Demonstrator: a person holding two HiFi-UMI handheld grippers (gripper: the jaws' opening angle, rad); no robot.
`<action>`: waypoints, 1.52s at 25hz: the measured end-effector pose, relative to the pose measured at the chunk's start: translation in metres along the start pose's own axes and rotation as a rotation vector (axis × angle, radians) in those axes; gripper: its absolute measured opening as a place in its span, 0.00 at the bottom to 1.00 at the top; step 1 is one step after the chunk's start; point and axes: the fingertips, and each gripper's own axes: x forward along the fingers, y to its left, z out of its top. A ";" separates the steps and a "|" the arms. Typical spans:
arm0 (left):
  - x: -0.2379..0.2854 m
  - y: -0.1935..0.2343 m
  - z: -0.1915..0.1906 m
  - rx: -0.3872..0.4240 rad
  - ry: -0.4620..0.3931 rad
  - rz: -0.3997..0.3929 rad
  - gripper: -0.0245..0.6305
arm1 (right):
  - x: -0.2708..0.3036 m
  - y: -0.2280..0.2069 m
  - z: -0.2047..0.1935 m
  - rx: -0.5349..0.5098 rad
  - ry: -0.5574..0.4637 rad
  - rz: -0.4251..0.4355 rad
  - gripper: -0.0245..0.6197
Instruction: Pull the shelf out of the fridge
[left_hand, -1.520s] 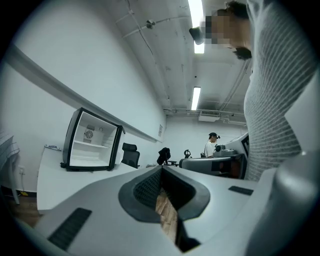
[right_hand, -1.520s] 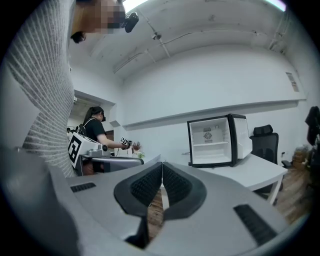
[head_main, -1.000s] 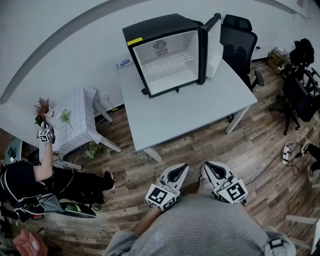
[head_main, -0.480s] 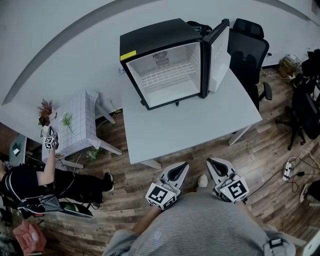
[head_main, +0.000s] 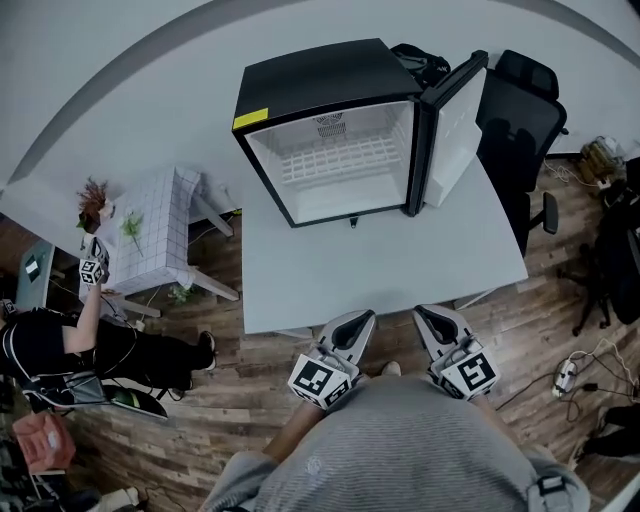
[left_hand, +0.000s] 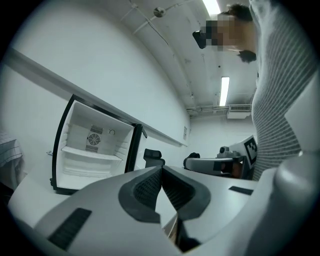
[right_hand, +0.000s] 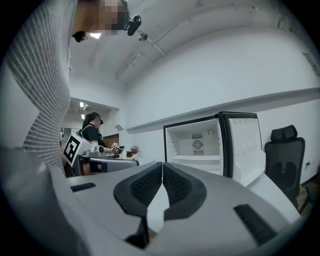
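Got the left gripper (head_main: 363, 320) pinched fully shut with nothing in it, hanging low at 6 o'clock in the head view, right by the near edge of the light grey rectangular surface (head_main: 380, 270). Same deal with the right gripper (head_main: 426, 314) just beside it at 3 o'clock: pads together, empty. Straight ahead at 12 o'clock, at the far end of that surface, spotting the black mini fridge with a white interior (head_main: 310, 85), with its door (head_main: 455, 125) open toward 3 o'clock. Can see the white wire shelf (head_main: 340, 160) fully inside, about mid-height, well apart from both grippers. Off at 1 o'clock, a black office chair (head_main: 525, 105); at 9 o'clock, a small white tiled table (head_main: 150, 240) and a person (head_main: 50, 345) beside it.
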 end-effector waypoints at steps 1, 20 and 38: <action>0.004 0.001 0.001 0.000 0.000 0.002 0.05 | 0.003 -0.005 0.001 0.000 -0.003 0.006 0.06; 0.032 0.036 0.004 -0.032 0.019 -0.032 0.05 | 0.038 -0.021 0.005 0.000 -0.009 0.000 0.06; 0.052 0.064 0.020 -0.001 0.017 -0.073 0.05 | 0.072 -0.019 0.007 -0.046 0.002 0.033 0.06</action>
